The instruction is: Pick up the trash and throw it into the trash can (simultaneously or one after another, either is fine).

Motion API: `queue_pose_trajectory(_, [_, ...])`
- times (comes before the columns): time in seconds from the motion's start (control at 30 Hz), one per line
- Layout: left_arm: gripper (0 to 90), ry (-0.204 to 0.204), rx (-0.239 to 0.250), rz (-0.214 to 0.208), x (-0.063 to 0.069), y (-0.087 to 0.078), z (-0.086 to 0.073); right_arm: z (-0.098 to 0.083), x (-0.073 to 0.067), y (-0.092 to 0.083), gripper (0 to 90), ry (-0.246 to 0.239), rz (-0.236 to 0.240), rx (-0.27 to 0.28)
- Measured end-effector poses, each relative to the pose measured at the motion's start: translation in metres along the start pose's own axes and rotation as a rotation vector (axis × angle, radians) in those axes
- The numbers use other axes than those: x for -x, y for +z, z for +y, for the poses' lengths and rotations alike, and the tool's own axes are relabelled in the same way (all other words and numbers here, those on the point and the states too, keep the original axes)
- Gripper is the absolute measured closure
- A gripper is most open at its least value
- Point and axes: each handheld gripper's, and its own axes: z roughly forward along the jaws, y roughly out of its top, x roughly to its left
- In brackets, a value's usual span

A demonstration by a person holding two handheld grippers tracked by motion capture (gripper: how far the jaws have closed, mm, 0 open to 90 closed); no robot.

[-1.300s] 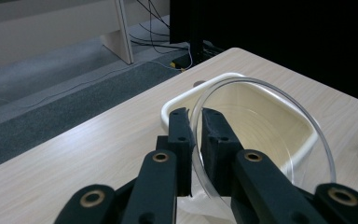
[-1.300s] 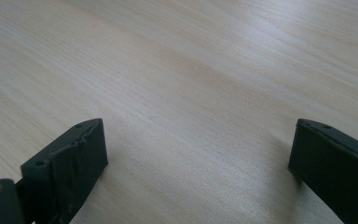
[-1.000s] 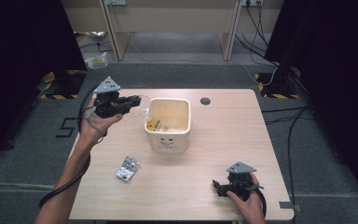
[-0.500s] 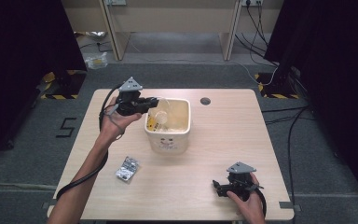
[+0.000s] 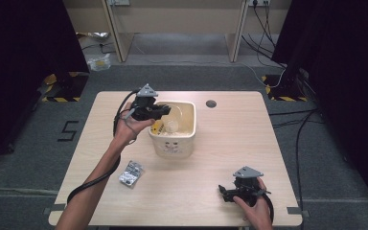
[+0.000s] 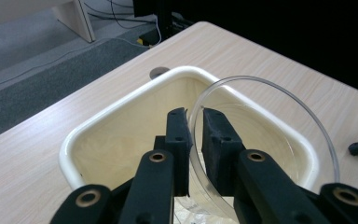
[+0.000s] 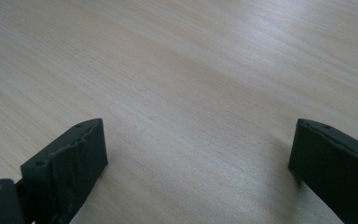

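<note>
L gripper (image 6: 195,135) jaws clamped on rim of clear plastic dish (image 6: 279,135), held upright over cream tub (image 5: 172,139) mid-counter (image 5: 230,191). R gripper (image 5: 226,191) rests near front edge w/ jaws wide apart, nothing between.

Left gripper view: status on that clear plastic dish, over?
Left gripper shut on clear round plastic dish, held on edge over cream square tub. Right gripper open, low over wooden table. Nothing blocking the tub.
</note>
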Motion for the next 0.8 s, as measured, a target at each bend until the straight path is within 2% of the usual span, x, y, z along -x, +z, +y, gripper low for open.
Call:
queue_pose_trajectory(0.23, [79.0, 0.007, -0.031, 0.005, -0.001, 0.009, -0.002, 0.000, 0.000, 0.000, 4.4, -0.003, 0.000, 0.002])
queue_pose_trajectory(0.43, [77.6, -0.007, -0.033, 0.007, -0.004, 0.010, -0.003, 0.000, 0.000, 0.000, 4.4, -0.001, 0.002, 0.001])
queue_pose_trajectory(0.63, [72.8, -0.008, -0.041, 0.012, -0.004, 0.014, -0.004, 0.000, -0.001, 0.000, 4.4, -0.005, 0.007, 0.000])
queue_pose_trajectory(0.8, [64.4, -0.017, -0.037, 0.007, -0.003, 0.016, -0.005, 0.000, 0.000, 0.000, 4.4, -0.005, 0.008, 0.001])
